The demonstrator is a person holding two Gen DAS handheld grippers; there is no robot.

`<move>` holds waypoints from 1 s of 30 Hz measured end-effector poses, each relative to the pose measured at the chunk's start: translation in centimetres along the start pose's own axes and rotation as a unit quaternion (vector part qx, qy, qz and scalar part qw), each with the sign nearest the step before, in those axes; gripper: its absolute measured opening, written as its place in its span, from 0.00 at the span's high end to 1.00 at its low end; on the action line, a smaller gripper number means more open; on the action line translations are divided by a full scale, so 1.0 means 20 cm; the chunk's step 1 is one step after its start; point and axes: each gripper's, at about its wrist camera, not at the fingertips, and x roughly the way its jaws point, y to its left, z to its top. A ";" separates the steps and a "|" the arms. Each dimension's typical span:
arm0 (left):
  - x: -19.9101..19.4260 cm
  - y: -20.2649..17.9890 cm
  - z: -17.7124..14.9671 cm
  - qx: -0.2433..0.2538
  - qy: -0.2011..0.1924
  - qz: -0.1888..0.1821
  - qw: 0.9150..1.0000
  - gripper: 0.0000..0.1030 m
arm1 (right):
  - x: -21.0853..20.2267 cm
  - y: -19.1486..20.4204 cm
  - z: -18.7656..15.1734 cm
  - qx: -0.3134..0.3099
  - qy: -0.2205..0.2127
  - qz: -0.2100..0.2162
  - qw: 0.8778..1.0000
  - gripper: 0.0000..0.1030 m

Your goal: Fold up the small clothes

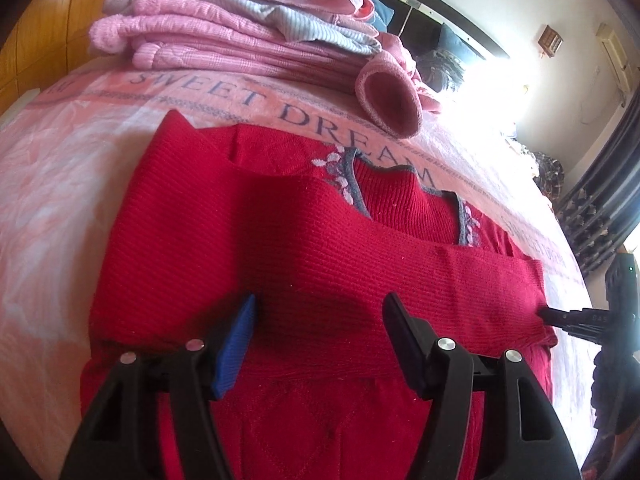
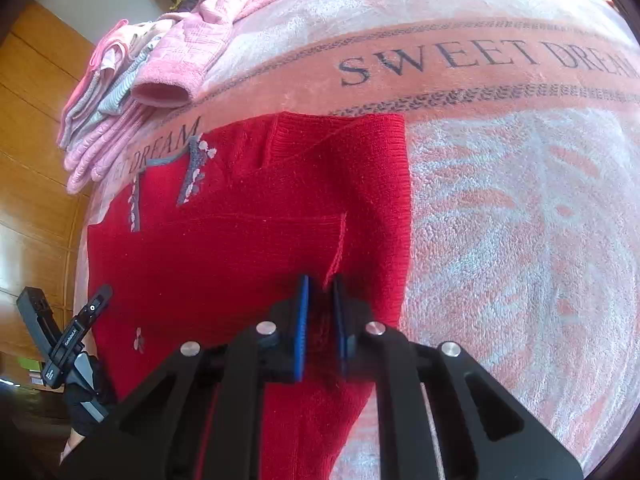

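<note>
While one red knit sweater [image 1: 304, 248] lies flat on the pink "SWEET DREAM" blanket [image 1: 72, 168], its sleeves are already crossed over the chest, so the step in hand looks like the fold of the body. In the right wrist view the right gripper [image 2: 320, 320] has its jaws closed on a pinch of the red knit near the sweater's 5 o'clock edge. In the left wrist view the left gripper [image 1: 318, 320] hovers over the folded sleeve band with its jaws spread wide, gripping nothing.

To do this fold well, I would have the left gripper take the matching edge at the same height as the right one, so both lift together and the hem travels straight toward the grey-trimmed neckline [image 1: 356, 184] at 12 o'clock without skewing the crossed sleeves. The knit looks soft and likely to sag between the two holds.

Beyond the sweater, at 11 o'clock, sits one stack of folded pink clothes [image 1: 224, 36]; its pieces cannot be counted reliably.
</note>
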 end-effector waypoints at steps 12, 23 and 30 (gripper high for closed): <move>-0.53 0.02 -0.11 0.019 0.097 -0.008 0.995 0.35 | -0.53 0.11 -0.29 -0.054 -0.017 0.032 0.998 0.79; -0.98 0.38 -0.77 -0.044 0.214 0.001 0.976 0.35 | -0.77 0.21 -1.07 -0.075 0.074 0.066 0.992 0.71; -0.97 0.47 -0.97 -0.046 0.249 0.007 0.967 0.35 | -0.72 0.19 -1.44 -0.076 0.100 0.076 0.989 0.65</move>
